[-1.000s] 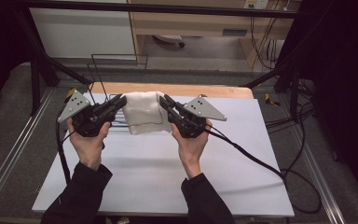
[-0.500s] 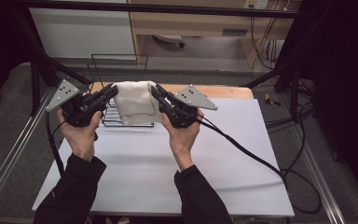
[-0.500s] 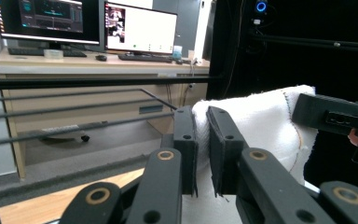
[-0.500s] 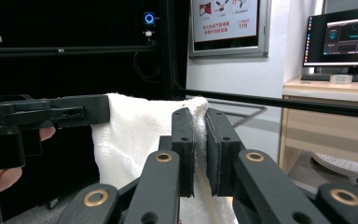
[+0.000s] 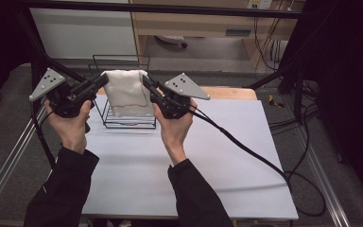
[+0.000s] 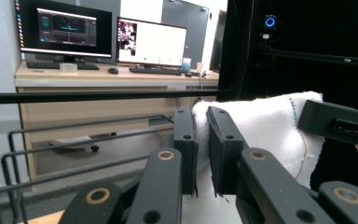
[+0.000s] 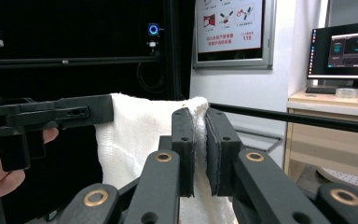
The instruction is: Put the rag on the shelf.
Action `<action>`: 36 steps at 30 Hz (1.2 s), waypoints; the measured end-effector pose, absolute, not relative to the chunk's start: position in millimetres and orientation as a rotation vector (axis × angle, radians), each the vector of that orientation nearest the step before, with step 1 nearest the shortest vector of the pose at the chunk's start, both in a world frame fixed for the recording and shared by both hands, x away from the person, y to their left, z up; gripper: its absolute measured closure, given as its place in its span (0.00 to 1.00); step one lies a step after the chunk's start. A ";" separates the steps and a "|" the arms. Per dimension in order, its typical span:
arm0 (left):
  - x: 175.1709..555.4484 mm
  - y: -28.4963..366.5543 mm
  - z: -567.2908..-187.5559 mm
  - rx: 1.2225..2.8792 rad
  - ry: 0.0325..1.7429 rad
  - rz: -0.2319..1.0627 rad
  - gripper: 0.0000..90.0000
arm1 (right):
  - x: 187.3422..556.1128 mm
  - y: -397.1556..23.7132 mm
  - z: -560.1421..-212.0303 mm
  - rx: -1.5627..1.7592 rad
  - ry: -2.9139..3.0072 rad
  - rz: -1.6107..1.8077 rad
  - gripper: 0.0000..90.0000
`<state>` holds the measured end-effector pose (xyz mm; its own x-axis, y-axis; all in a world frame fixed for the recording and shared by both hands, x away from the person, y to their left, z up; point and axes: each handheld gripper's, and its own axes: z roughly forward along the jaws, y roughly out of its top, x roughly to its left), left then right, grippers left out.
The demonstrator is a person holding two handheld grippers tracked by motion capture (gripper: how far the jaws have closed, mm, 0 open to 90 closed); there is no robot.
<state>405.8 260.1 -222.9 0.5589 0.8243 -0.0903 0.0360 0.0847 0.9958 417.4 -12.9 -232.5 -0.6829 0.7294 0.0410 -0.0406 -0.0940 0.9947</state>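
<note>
A folded white towel (image 5: 128, 93) hangs in the air between my two grippers, over a black wire rack (image 5: 123, 116) at the back of the table. My left gripper (image 5: 103, 81) is shut on the towel's upper left corner; in the left gripper view its jaws pinch the white cloth (image 6: 261, 126) at the gripper (image 6: 202, 140). My right gripper (image 5: 146, 81) is shut on the upper right corner; in the right gripper view the towel (image 7: 135, 135) runs from its jaws (image 7: 199, 140) across to the other gripper. The towel's lower part drapes in front of the rack.
The white table top (image 5: 179, 161) lies below my forearms, with a wooden strip (image 5: 231, 92) along its back edge. Black frame bars (image 5: 170, 8) cross overhead. Cables (image 5: 246, 146) trail from the right gripper over the table's right side. A desk with monitors (image 6: 102, 35) stands beyond.
Both hands have risen and moved left and away with the towel, which now hangs over the wire rack instead of lying low on the table's back edge.
</note>
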 end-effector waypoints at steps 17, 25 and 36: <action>419.3 278.3 -198.6 1.331 0.811 0.731 0.91 | 433.7 9.3 -208.6 0.737 1.602 1.852 0.92; 425.6 285.7 -188.2 1.322 0.818 0.752 0.91 | 443.9 19.3 -198.5 0.740 1.591 1.861 0.92; 433.8 300.7 -177.7 1.307 0.828 0.762 0.92 | 453.7 35.7 -184.5 0.721 1.587 1.863 0.92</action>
